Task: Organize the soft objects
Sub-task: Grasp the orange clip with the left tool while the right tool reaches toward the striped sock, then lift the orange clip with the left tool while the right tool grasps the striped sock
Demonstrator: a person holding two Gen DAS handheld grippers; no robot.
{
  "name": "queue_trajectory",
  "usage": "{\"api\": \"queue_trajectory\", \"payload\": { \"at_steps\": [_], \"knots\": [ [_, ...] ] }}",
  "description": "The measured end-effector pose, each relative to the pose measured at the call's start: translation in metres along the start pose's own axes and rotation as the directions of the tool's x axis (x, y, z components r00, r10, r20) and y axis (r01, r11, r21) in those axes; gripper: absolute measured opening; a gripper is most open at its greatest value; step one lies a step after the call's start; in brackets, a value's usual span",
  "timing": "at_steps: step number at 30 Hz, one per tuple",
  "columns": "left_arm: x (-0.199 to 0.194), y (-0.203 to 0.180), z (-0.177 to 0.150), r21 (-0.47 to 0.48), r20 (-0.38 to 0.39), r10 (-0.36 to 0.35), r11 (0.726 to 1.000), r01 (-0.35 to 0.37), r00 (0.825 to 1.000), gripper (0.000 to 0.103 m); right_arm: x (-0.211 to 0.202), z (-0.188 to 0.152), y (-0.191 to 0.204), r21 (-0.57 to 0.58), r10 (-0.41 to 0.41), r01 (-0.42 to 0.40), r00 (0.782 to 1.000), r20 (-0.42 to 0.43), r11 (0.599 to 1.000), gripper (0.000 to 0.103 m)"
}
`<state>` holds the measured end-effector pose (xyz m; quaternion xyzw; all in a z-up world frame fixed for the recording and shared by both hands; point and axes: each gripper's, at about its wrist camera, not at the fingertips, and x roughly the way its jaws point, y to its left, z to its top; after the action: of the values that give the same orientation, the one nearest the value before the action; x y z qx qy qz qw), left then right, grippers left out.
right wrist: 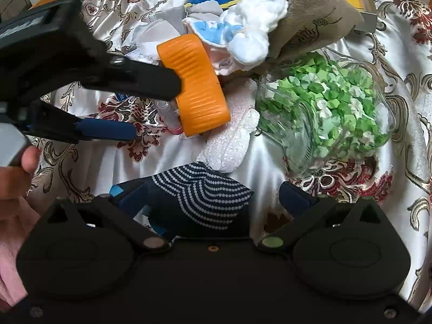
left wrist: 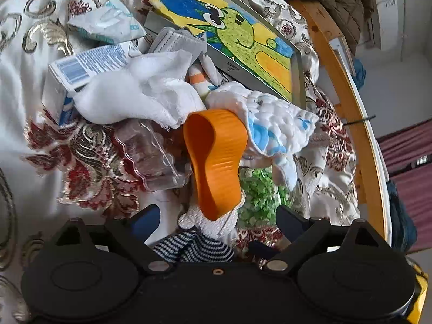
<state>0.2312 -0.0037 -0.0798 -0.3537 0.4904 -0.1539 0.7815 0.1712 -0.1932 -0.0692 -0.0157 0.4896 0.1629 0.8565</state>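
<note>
A navy sock with white stripes [right wrist: 205, 197] lies between the wide-open fingers of my right gripper [right wrist: 213, 197], close to its body; it also shows in the left wrist view [left wrist: 193, 247]. My left gripper [left wrist: 216, 221] is open over a white fuzzy sock [left wrist: 213, 224], and it reaches in from the left in the right wrist view [right wrist: 154, 108]. An orange ribbed plastic piece [left wrist: 216, 159] lies ahead of it, apart from the fingers. A white cloth [left wrist: 140, 91] and a white-and-blue fleece cloth [left wrist: 278, 124] lie beyond. A tan fabric pouch [right wrist: 316, 19] rests on the fleece.
A clear jar of green paper bits [right wrist: 332, 110] lies on its side at the right. A clear plastic container [left wrist: 151, 156], a blue-white carton [left wrist: 89, 67], a tissue pack [left wrist: 108, 21] and a framed frog drawing [left wrist: 243, 43] sit on the patterned cloth. A wooden rail [left wrist: 348, 94] runs along the right.
</note>
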Motion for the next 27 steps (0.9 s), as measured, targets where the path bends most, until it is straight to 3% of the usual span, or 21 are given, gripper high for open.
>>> {"api": "queue_trajectory", "payload": {
  "at_steps": [5,9,13,22,24,27],
  "knots": [
    [0.014,0.006,-0.002,-0.095,-0.001,-0.061,0.994,0.061,0.998,0.085,0.007,-0.003,0.002,0.003,-0.001,0.001,1.0,0.01,1.0,0.102],
    [0.024,0.008,-0.006,-0.148,0.017,-0.101,0.984,0.103,0.995,0.079,0.005,-0.006,-0.001,0.019,0.006,-0.006,1.0,0.006,1.0,0.092],
    [0.024,0.01,-0.01,-0.179,0.058,-0.105,0.977,0.114,0.993,0.065,0.004,-0.009,-0.002,0.01,0.007,-0.007,1.0,0.0,1.0,0.084],
    [0.02,0.018,-0.011,-0.18,0.098,-0.1,0.977,0.117,0.99,0.035,0.011,-0.015,0.001,0.018,0.004,-0.004,1.0,-0.018,1.0,0.052],
    [0.022,0.02,-0.012,-0.182,0.101,-0.103,0.976,0.12,0.99,0.028,0.012,-0.015,0.0,0.024,0.0,0.001,1.0,-0.026,1.0,0.035],
    [0.022,0.019,-0.012,-0.162,0.109,-0.107,0.979,0.124,0.988,0.021,0.014,-0.018,-0.001,0.031,-0.007,0.008,0.999,-0.037,0.999,0.02]
  ]
}}
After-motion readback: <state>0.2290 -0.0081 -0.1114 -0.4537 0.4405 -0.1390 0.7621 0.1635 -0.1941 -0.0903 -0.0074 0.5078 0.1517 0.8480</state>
